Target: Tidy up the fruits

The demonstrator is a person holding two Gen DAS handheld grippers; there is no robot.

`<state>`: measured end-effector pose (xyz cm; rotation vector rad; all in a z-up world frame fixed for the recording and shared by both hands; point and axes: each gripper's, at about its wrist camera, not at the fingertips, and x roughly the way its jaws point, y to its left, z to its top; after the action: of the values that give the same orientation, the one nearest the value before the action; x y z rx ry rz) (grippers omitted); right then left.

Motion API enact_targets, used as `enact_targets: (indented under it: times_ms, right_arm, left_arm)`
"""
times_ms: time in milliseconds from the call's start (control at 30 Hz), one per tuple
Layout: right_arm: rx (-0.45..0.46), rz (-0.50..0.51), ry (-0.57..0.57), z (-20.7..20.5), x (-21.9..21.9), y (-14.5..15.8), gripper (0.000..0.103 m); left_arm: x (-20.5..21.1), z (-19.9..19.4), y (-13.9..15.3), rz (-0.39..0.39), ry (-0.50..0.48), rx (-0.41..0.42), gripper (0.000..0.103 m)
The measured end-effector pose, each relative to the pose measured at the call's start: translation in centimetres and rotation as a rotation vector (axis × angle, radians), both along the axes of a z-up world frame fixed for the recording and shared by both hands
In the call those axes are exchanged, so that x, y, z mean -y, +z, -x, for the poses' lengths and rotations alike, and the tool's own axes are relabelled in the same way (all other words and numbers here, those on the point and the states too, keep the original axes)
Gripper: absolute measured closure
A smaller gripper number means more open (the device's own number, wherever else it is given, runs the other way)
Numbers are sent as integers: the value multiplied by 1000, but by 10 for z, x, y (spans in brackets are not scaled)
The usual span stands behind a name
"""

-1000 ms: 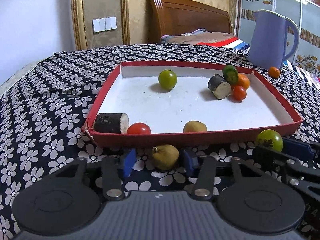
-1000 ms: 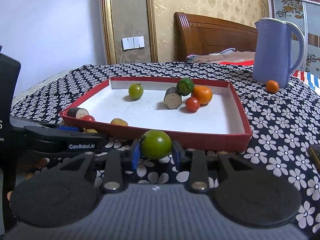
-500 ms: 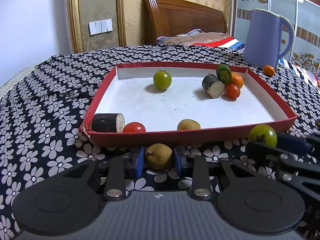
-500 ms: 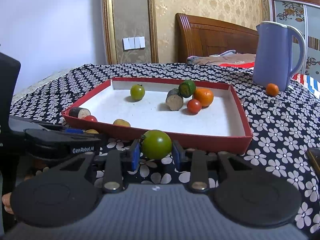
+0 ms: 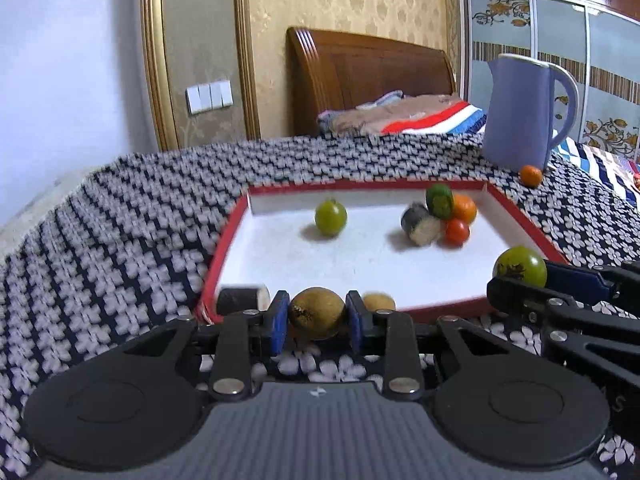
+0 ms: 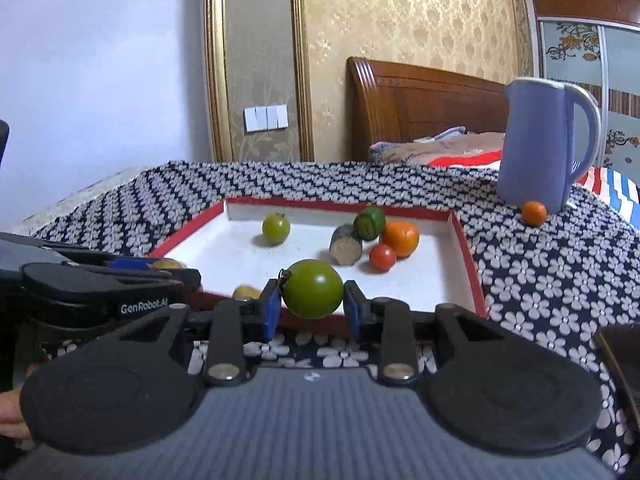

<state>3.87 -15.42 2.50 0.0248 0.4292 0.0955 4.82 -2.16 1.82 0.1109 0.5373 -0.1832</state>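
Observation:
My left gripper (image 5: 317,317) is shut on a brown kiwi (image 5: 317,312), held above the near edge of the red tray (image 5: 224,240). My right gripper (image 6: 312,307) is shut on a green tomato (image 6: 313,288), also raised at the tray's (image 6: 466,248) near edge; that tomato shows in the left wrist view (image 5: 520,267). Inside the tray lie a green tomato (image 5: 330,217), a sugarcane piece (image 5: 420,225), a green fruit (image 5: 439,201), an orange (image 5: 464,208), a red tomato (image 5: 457,231), another cane piece (image 5: 242,299) and a small brown fruit (image 5: 378,302).
A blue jug (image 5: 520,112) stands at the back right on the flowered tablecloth (image 5: 120,220), with a small orange (image 5: 531,176) at its foot. A wooden headboard and folded blanket lie behind the table. A dark object edge (image 6: 620,352) shows at the right.
Both grippers have risen with their fruits. The left gripper closed on the kiwi and lifted it off the cloth to tray-edge height.

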Motion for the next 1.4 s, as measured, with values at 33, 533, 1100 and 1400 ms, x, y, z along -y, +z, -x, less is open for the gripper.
enact_targets:
  times_ms: [33, 533, 1100, 1400]
  right_arm:
    - [8, 2, 0, 0, 0, 3, 71]
    - [57, -7, 4, -16, -1, 26, 71]
    - [31, 19, 7, -43, -2, 29, 71]
    - [22, 15, 2, -49, -3, 27, 71]
  left_arm:
    - [1, -1, 3, -4, 4, 8, 73]
    - [1, -20, 28, 1, 37, 55, 73]
    - [2, -49, 31, 5, 70, 38, 73]
    - [1, -60, 25, 9, 80, 18, 73]
